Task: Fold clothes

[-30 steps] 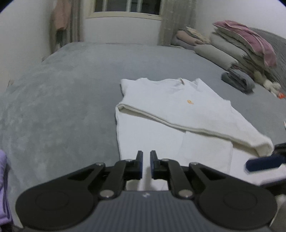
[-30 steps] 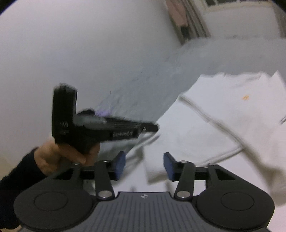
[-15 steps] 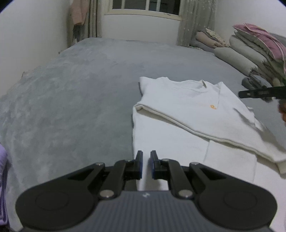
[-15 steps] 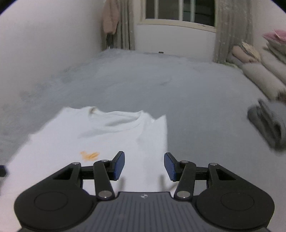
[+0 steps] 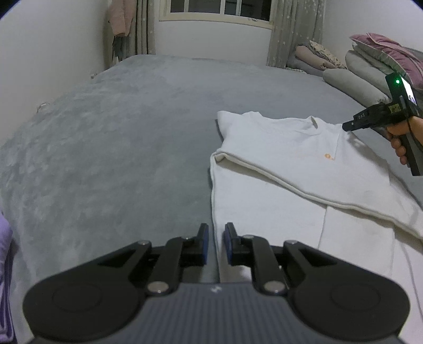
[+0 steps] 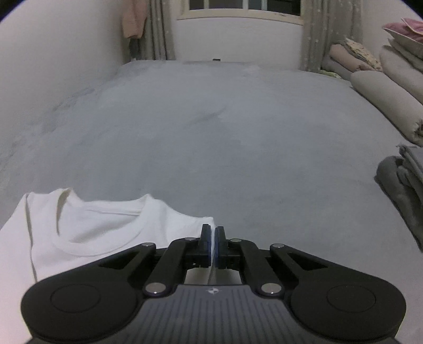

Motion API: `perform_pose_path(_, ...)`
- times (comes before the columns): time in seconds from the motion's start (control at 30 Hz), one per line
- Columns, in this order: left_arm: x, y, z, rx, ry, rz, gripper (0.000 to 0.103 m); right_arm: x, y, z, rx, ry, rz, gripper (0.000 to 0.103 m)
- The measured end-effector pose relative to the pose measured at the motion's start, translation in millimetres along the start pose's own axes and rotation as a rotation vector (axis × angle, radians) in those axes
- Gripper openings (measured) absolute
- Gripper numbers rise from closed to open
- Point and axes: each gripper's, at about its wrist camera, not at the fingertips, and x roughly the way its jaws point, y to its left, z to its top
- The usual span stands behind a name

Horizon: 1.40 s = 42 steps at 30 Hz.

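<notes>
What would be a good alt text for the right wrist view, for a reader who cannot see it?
The right gripper is shut on the shoulder corner of a white T-shirt, next to its neckline, on a grey bedspread. Folded grey clothes and stacked pillows lie at the right edge, with a curtained window behind.
</notes>
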Motion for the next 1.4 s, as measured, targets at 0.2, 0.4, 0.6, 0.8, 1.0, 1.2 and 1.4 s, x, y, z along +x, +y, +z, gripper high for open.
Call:
perform_pose_path(0.2, 3.7, -3.2, -2.2, 0.029, 0.001, 0.021, 0.014, 8.6, -1.5, -8.0, 0.0, -0.007, -0.055, 0.0)
perform_pose_path(0.4, 3.8, -0.7, -0.1, 0.012, 0.0, 0.012, 0.015, -21.3, -10.2, -17.0, 0.086, -0.084, 0.009, 0.004)
perform_pose_path(0.6, 3.9, -2.8, -0.6, 0.014, 0.0, 0.017, 0.016, -66.0, -15.5, -42.5, 0.025, -0.006, 0.135, 0.027)
perform_pose_path(0.8, 4.6, -3.5, -0.7, 0.019, -0.003, 0.023, 0.016, -74.5, -29.5, -88.6, 0.047, 0.013, 0.237, 0.024)
perform_pose_path(1.0, 4.6, 1.9, 0.8, -0.001, -0.005, 0.014, 0.018, -84.2, -41.4, -73.6, 0.148, -0.077, 0.18, 0.008)
perform_pose_path(1.2, 6.6, -1.0, 0.9, 0.022, -0.006, 0.028, 0.019, -61.0, -35.0, -88.2, 0.093, -0.052, 0.085, 0.008)
perform_pose_path(1.4, 3.4, 2.6, 3.6, 0.007, -0.009, 0.03, 0.023, -83.6, -36.7, -77.9, 0.086, -0.055, -0.054, 0.02)
